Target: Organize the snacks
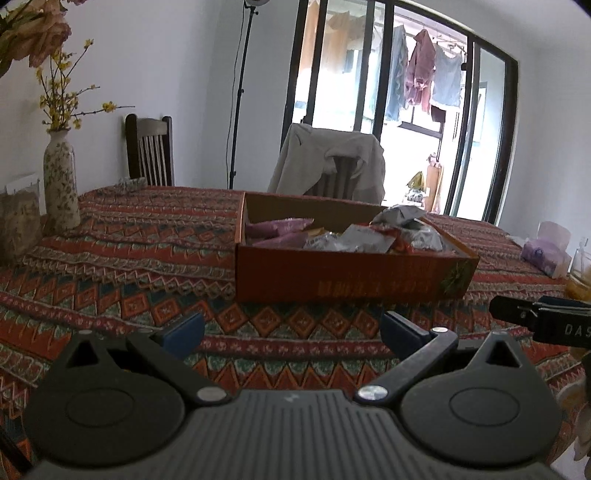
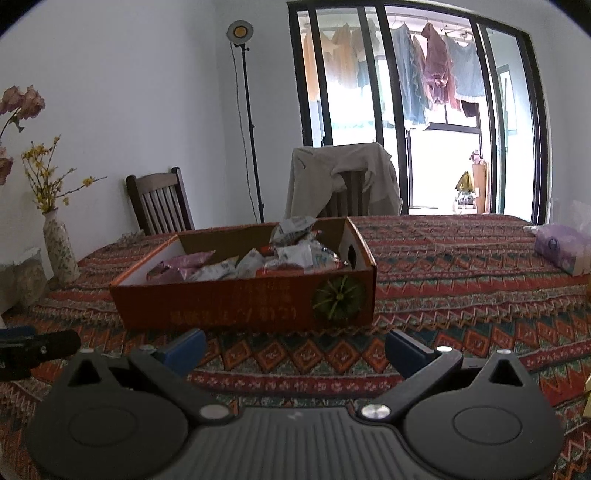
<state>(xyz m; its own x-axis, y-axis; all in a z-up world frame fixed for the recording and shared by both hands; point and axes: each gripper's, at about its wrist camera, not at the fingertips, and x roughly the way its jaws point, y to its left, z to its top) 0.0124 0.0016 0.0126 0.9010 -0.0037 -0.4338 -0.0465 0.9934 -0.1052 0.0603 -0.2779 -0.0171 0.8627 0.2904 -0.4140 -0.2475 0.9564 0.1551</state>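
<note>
Left claw point(image 1: 291, 326): open, empty, low over counter point(image 1: 147, 258).
Right claw point(image 2: 295, 347): open, empty too.
Box point(image 2: 243, 306): packets point(image 2: 291, 254) inside.
Right view only: lamp head point(image 2: 240, 30).

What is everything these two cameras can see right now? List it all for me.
Cardboard box: one, orange, middle of table.
Snack packets: many, purple and silver-white, inside the box.
Tablecloth: one, red patterned, covering the table.
Vase: one, floral, yellow sprigs, table's left end.
Tissue pack: one, purple, table's right end.
Chairs: two, dark wood, beyond the table; one draped with a beige garment.
Lamp stand: one, black, by the wall.
Laundry: several pieces, hanging outside the glass doors.
Left gripper: black, blue pads, open.
Right gripper: same, open.
</note>
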